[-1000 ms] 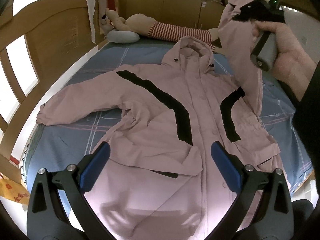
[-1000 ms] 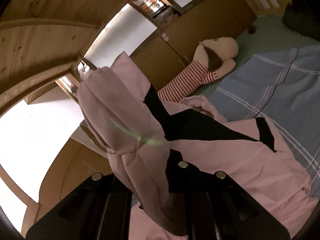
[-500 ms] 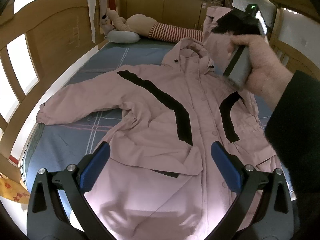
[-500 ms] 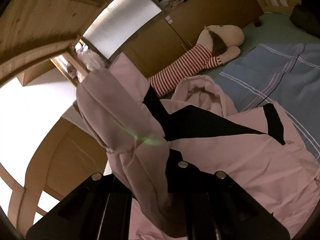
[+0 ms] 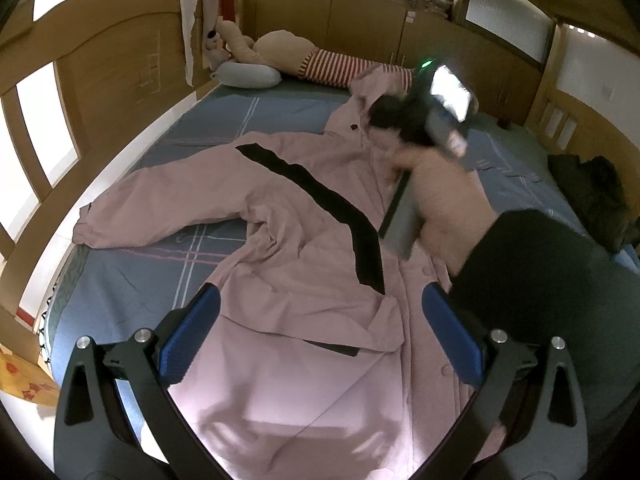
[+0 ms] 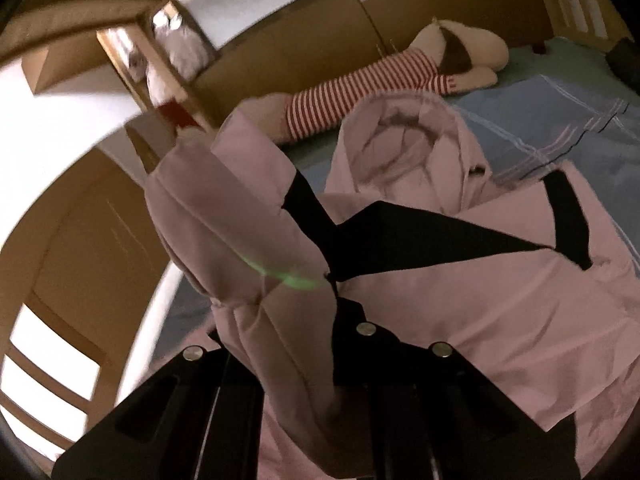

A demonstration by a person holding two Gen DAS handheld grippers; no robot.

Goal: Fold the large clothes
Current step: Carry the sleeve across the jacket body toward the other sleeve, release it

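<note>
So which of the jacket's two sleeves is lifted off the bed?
The sleeve clamped in the right gripper is raised over the jacket's front; the other sleeve lies flat, stretched across the bed.

One pair of tongs spread, the other clamped

The left tongs (image 5: 320,344) hang angled downward, blue pads (image 5: 188,340) wide apart with nothing between them. The right hand (image 5: 448,204), in a dark sleeve (image 5: 536,272), grips the right tongs (image 6: 296,360), whose jaws are pinched tight on pink fabric.
</note>
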